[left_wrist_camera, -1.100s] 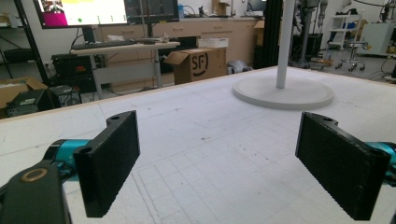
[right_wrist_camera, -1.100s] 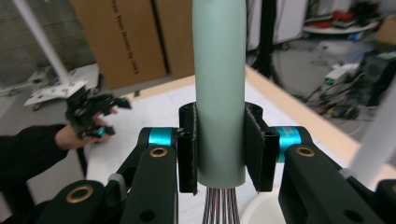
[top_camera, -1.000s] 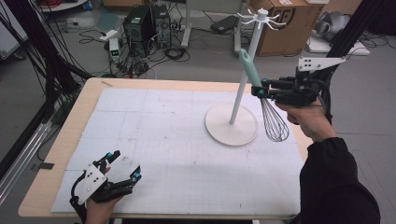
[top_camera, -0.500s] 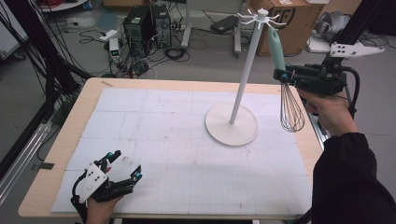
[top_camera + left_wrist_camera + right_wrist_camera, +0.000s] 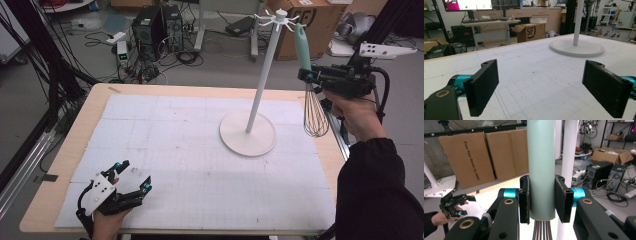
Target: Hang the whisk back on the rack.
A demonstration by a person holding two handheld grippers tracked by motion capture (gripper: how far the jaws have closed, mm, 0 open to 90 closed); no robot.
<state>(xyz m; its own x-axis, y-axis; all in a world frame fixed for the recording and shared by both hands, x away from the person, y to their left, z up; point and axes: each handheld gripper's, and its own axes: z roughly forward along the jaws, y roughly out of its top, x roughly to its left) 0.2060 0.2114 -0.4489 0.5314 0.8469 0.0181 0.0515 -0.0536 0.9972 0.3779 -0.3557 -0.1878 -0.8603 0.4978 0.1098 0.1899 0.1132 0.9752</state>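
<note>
A whisk (image 5: pixel 315 114) with a pale green handle (image 5: pixel 541 165) hangs upright, wires down, right of the white hook stand (image 5: pixel 260 80). My right gripper (image 5: pixel 308 76) is shut on the handle's lower end, its pads (image 5: pixel 563 198) pressing both sides. The handle's tip reaches about the height of the stand's hooks (image 5: pixel 277 17), just to their right. The stand's round base (image 5: pixel 247 134) rests on the mat at the table's right half. My left gripper (image 5: pixel 133 175) lies open near the table's front left corner, with nothing between its pads (image 5: pixel 482 87).
A white gridded mat (image 5: pixel 190 150) covers the wooden table. On the floor beyond the far edge are computer towers (image 5: pixel 157 25), cables and cardboard boxes (image 5: pixel 320 20). Black frame posts (image 5: pixel 45 60) stand at the left. The stand's base (image 5: pixel 576 47) lies ahead of the left gripper.
My right gripper has risen and moved right with the whisk, turning it upright and bringing the handle's tip up beside the hooks. The left gripper has stayed put.
</note>
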